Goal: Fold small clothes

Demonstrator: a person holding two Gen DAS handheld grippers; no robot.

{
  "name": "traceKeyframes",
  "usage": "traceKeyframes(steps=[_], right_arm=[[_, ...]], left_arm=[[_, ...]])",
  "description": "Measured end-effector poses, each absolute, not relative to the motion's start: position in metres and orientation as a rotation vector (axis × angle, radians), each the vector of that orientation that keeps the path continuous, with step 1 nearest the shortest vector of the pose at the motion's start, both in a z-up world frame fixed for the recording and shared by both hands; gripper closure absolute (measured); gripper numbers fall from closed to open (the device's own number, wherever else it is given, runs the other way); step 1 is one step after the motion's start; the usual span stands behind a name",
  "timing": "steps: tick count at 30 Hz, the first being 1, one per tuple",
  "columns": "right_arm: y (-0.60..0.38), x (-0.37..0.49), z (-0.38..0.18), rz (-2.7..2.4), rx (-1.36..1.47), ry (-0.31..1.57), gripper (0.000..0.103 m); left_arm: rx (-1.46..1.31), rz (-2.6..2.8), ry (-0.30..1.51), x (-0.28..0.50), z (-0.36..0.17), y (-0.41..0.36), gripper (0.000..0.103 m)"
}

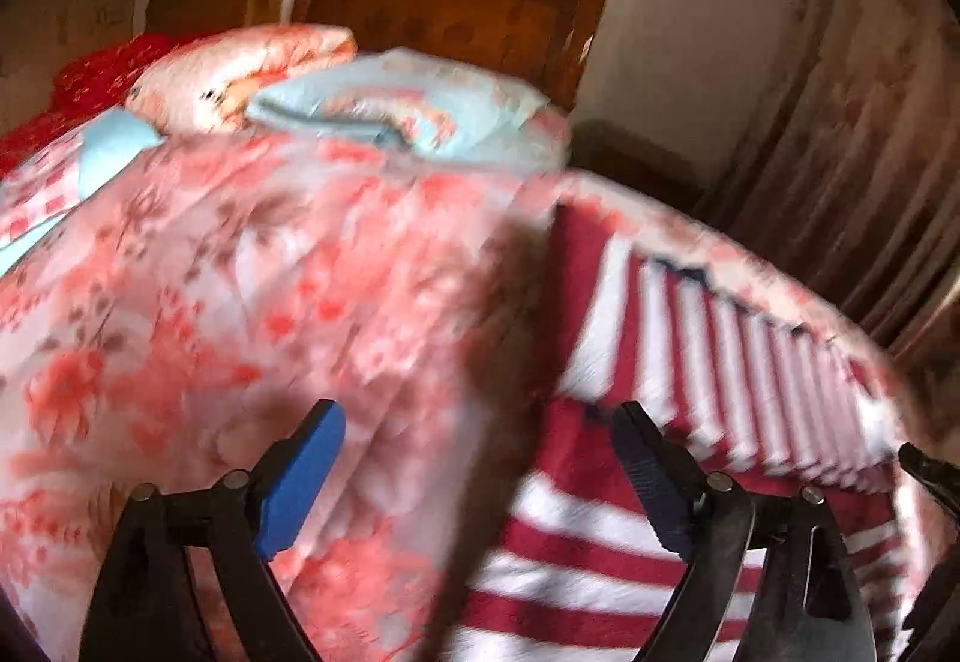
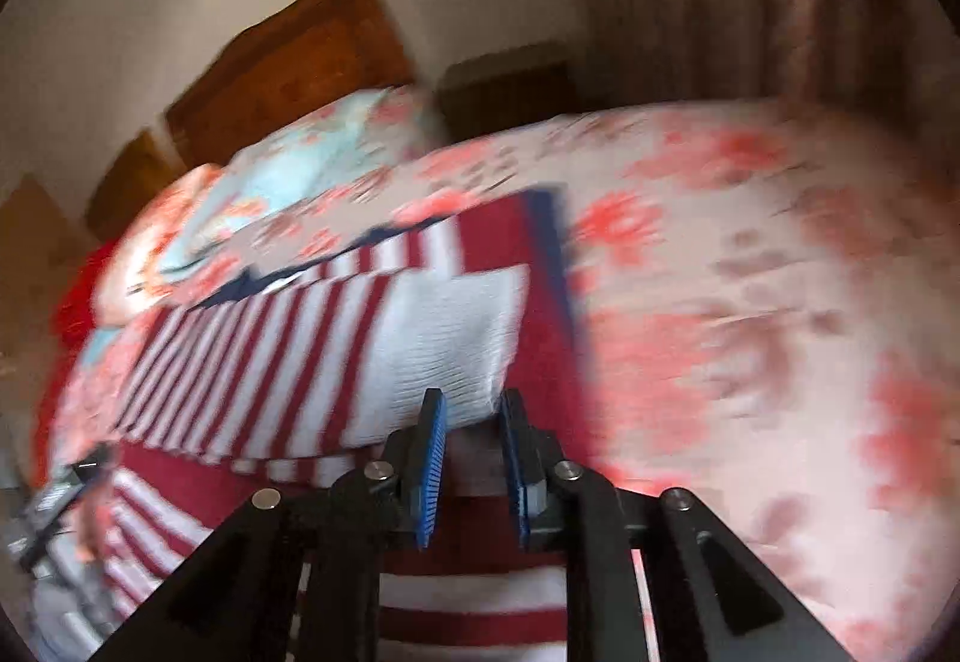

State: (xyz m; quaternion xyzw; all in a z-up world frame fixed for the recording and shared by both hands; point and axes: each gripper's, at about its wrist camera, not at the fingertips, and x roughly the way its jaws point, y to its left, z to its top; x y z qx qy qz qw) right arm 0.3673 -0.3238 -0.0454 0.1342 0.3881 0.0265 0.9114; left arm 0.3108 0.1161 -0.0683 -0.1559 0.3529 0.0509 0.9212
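A red-and-white striped garment (image 1: 636, 530) with dark blue trim lies on the bed's floral quilt (image 1: 210, 302). My left gripper (image 1: 480, 440) is open, its blue pads wide apart, low over the garment's left edge. In the right wrist view the garment (image 2: 336, 350) shows a folded part with a broad white band. My right gripper (image 2: 471, 422) has its jaws narrowly apart just above the garment's near edge; I cannot tell whether cloth is pinched between them. Both views are blurred by motion.
Pillows (image 1: 396, 104) and a red cloth (image 1: 102, 68) lie at the head of the bed by a wooden headboard (image 1: 450, 8). A dark bedside cabinet (image 2: 504, 80) and curtains (image 1: 840, 122) stand at the right. The right gripper's tip (image 1: 930, 473) shows in the left wrist view.
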Motion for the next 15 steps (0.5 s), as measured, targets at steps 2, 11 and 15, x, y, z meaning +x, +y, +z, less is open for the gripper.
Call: traceKeyframes(steps=[2, 11, 15], right_arm=[[-0.323, 0.359, -0.033, 0.028, 0.217, 0.736, 0.084], [-0.247, 0.408, -0.042, 0.162, -0.028, 0.788, 0.084], [-0.247, 0.408, -0.058, 0.194, -0.062, 0.804, 0.083]], left_arm=[[-0.333, 0.042, 0.702, 0.321, -0.055, 0.106, 0.000], [-0.186, -0.101, 0.869, 0.432, -0.064, 0.036, 0.000], [-0.134, -0.111, 0.857, 0.431, -0.079, 0.036, 0.000]])
